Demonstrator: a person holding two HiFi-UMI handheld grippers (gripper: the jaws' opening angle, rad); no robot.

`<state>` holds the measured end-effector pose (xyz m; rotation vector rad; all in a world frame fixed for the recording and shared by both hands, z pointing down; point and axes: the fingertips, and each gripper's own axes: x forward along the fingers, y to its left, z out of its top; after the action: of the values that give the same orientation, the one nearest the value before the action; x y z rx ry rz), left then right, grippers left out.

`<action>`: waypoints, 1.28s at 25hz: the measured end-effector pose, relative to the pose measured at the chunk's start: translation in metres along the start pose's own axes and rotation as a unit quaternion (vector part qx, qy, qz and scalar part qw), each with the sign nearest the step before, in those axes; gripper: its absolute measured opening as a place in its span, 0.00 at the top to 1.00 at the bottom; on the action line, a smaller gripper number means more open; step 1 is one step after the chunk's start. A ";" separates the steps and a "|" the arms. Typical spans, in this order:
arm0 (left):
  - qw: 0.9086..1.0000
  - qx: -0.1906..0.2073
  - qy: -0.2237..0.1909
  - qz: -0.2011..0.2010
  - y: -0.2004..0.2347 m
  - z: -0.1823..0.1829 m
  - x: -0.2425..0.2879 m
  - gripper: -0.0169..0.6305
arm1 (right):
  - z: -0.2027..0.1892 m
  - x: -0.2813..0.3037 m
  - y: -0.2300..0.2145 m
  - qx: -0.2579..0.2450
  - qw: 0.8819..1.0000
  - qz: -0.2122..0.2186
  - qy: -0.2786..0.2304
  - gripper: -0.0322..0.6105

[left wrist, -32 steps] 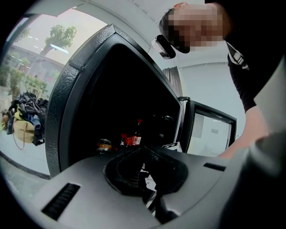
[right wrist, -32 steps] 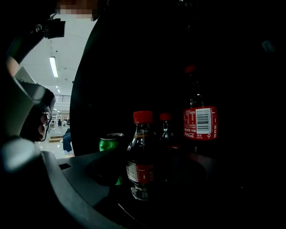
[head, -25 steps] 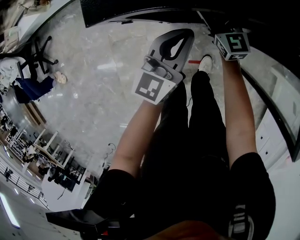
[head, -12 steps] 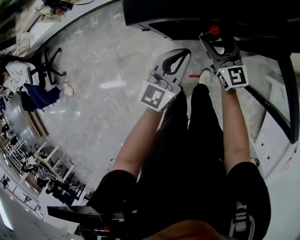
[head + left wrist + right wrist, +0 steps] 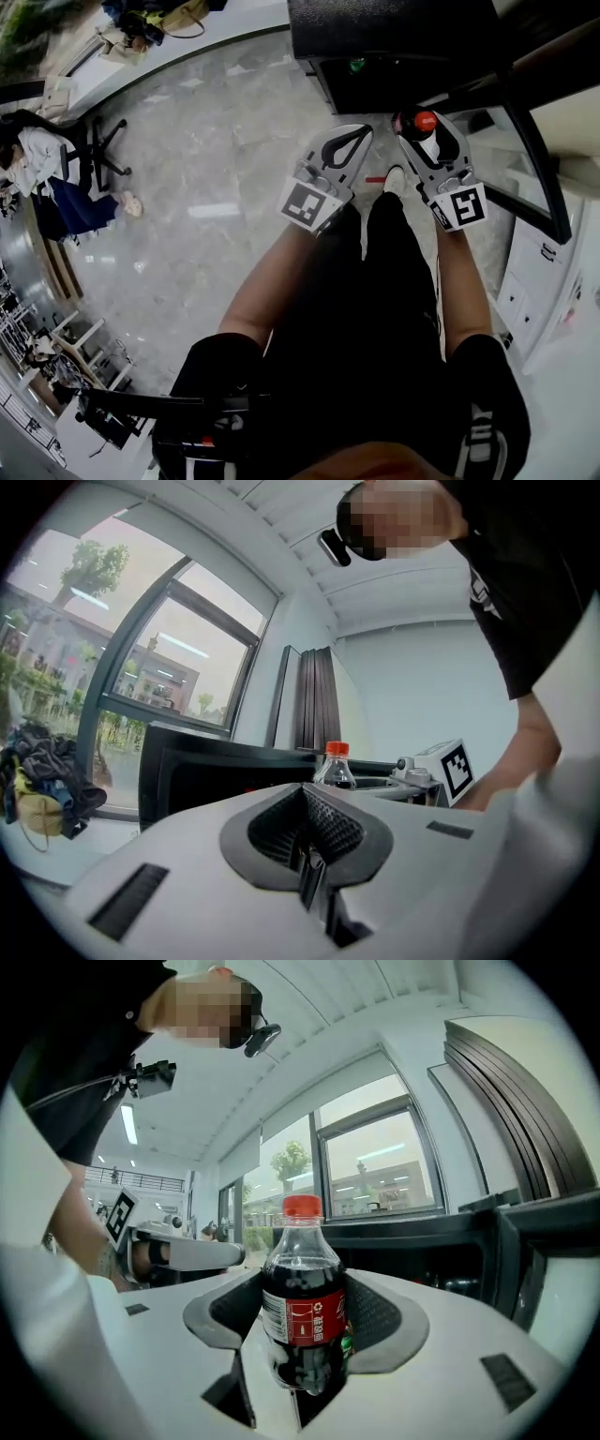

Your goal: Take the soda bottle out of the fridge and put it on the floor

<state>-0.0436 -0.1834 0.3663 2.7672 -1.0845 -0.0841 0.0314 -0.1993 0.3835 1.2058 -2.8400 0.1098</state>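
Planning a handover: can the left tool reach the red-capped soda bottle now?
Probably yes: nothing stands between, but the left tool is shut and the right tool clamps the red-capped soda bottle.

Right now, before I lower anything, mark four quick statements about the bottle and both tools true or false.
1. The right tool grips the soda bottle. True.
2. The left tool grips it too. False: its jaws are together on nothing.
3. The bottle's cap is red. True.
4. The bottle stands on the floor. False: the right tool holds it above the floor.
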 end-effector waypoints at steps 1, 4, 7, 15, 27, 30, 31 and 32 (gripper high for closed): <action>1.000 0.004 -0.001 -0.004 -0.005 0.003 -0.003 0.97 | 0.006 -0.005 0.006 -0.002 1.000 0.004 -0.002 0.51; 1.000 0.009 -0.004 -0.007 -0.020 0.006 -0.010 0.97 | 0.018 -0.022 0.021 -0.005 1.000 0.013 -0.009 0.51; 1.000 0.009 -0.012 0.009 -0.035 0.007 -0.021 0.97 | 0.024 -0.041 0.035 -0.007 0.999 0.032 -0.012 0.51; 0.995 0.003 -0.011 0.098 -0.082 -0.019 -0.054 0.97 | 0.005 -0.090 0.058 -0.007 0.993 0.112 -0.020 0.51; 0.982 -0.023 -0.003 0.189 -0.125 -0.085 -0.119 0.97 | -0.074 -0.122 0.107 0.009 0.984 0.178 0.023 0.51; 0.980 -0.037 -0.009 0.193 -0.109 -0.120 -0.138 0.97 | -0.115 -0.111 0.123 0.017 0.984 0.176 0.033 0.51; 0.980 -0.040 -0.010 0.194 -0.102 -0.133 -0.144 0.97 | -0.131 -0.105 0.128 0.017 0.984 0.174 0.035 0.51; 0.980 -0.043 -0.010 0.196 -0.095 -0.147 -0.151 0.97 | -0.147 -0.099 0.132 0.017 0.985 0.170 0.038 0.51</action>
<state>-0.0741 0.0070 0.4926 2.4299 -1.5675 -0.1060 0.0082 -0.0245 0.5168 0.6918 -2.9569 0.2135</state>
